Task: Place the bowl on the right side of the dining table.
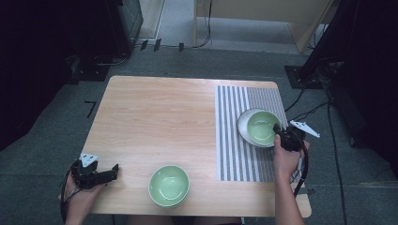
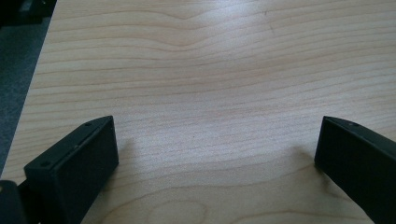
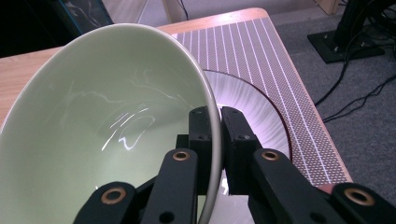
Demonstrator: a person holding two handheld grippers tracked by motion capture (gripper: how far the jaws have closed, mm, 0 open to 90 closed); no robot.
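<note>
Our right gripper [image 3: 215, 122] is clenched on the rim of the pale green ceramic bowl [image 1: 263, 127] at 3 o'clock on the desk [image 1: 155, 117], w/ our left gripper [image 1: 111, 173] released at 8 o'clock.

One camera looks down from above the table [image 1: 155, 122]; two ride close behind the tongs, sharing its wood.

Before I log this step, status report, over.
Right gripper shut on green bowl rim, over white plate. Left gripper open, idle on table. Second bowl apart. Nothing in the way.
</note>
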